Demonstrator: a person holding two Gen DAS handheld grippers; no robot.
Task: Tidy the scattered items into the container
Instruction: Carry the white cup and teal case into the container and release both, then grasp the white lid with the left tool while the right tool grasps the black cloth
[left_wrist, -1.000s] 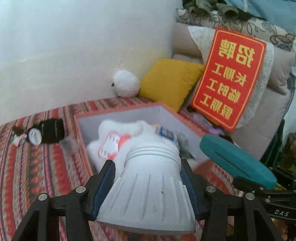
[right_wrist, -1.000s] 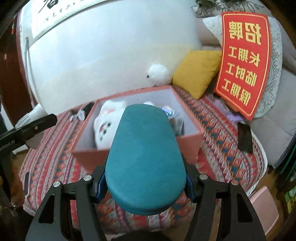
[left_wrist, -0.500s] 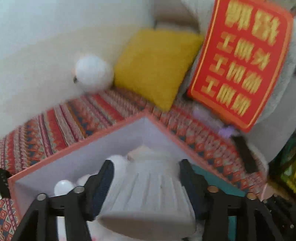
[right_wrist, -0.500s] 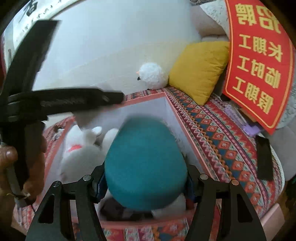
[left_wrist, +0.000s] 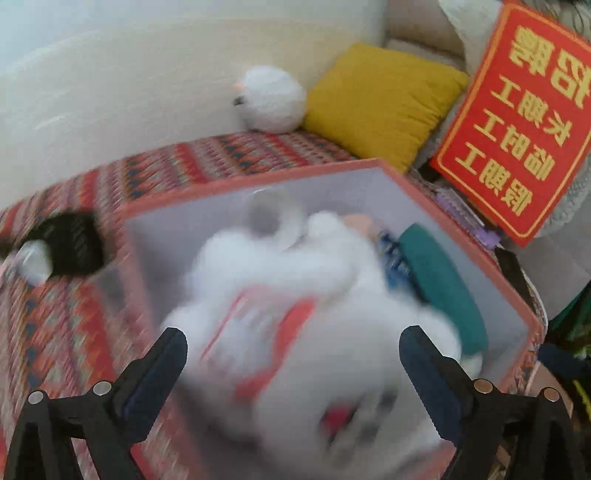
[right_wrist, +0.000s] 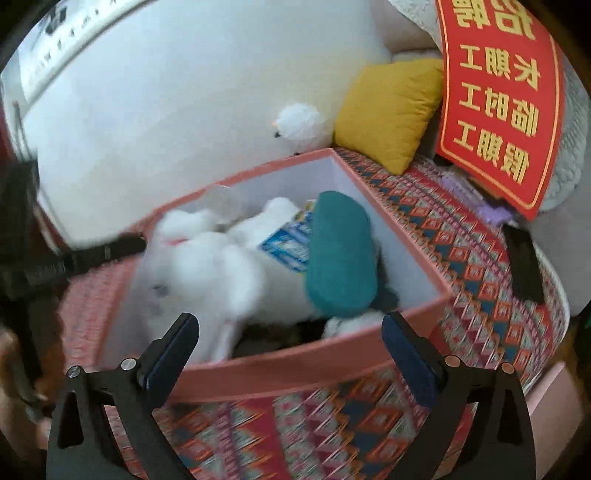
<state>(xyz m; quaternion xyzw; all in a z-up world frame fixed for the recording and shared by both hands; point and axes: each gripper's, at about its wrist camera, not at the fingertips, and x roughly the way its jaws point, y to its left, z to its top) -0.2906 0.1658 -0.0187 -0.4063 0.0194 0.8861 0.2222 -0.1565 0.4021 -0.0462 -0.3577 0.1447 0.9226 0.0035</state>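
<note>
The teal pad (right_wrist: 341, 258) is leaned in the box (right_wrist: 295, 365), long axis tilted upright. Both claws (left_wrist: 293, 365) (right_wrist: 290, 350) are spread wide, empty. A black item (left_wrist: 70, 243) is seen left-view only.

I face a pale wall (right_wrist: 184, 110) behind a bed covered in a red patterned cloth (right_wrist: 461, 251). A yellow cushion (left_wrist: 380, 99) and a red sign (right_wrist: 498, 96) lean at the right.

red sign (right_wrist: 496, 99) bears mirrored yellow chinese: 招聘, 长期工, 临时工, 假期工.
</note>
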